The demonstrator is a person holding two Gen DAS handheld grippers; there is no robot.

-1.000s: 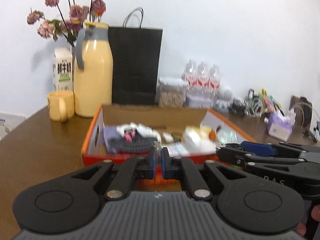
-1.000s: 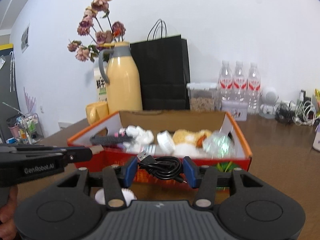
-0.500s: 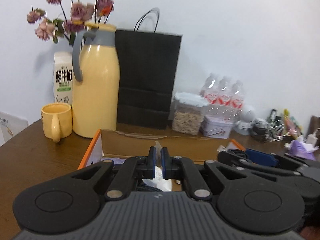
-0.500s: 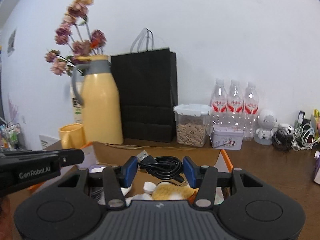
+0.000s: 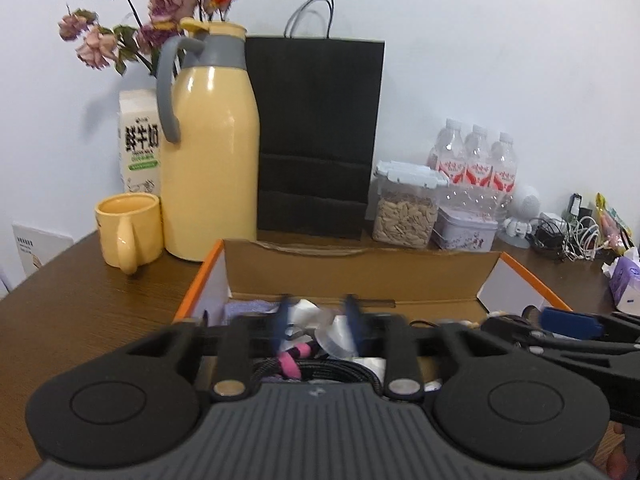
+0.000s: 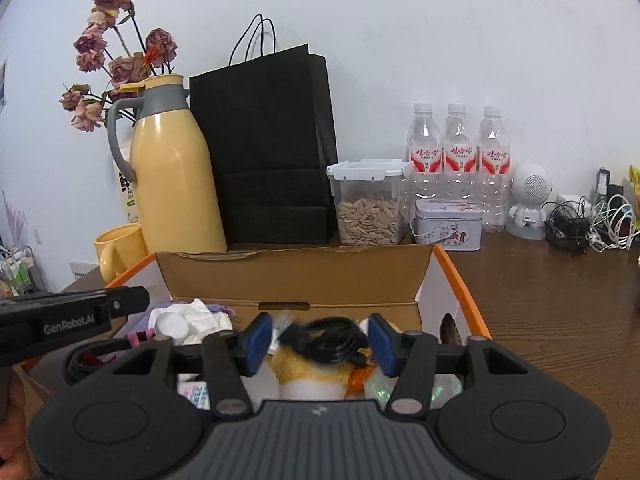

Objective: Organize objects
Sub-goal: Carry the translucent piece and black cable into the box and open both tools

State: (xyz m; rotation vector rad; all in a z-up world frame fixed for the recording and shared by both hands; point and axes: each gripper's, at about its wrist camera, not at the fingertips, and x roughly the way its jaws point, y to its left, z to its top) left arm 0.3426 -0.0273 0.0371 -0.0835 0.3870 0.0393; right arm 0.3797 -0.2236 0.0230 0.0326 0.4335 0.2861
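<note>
The right tool stands with its blue pads wide apart; its jaws have just been opening. The coiled black USB cable lies between the pads, apparently clear of both, resting on a yellow plush toy inside the orange-rimmed cardboard box. The left tool has also just been opening and stands at moderate width. A small clear plastic item sits between its blurred pads; contact cannot be confirmed.

Risk assessment: the cable rests on a soft, rounded surface and could slide or uncoil toward the box wall. A loop could catch a pad if the right tool withdraws at an angle, dragging the cable back out. The two tools work close together over the same box; crossing paths could cause a collision.

Beyond the box, on the brown wooden desk, stand a yellow mug, a yellow thermos jug with grey handle, a black paper bag, a clear seed container and three water bottles.
</note>
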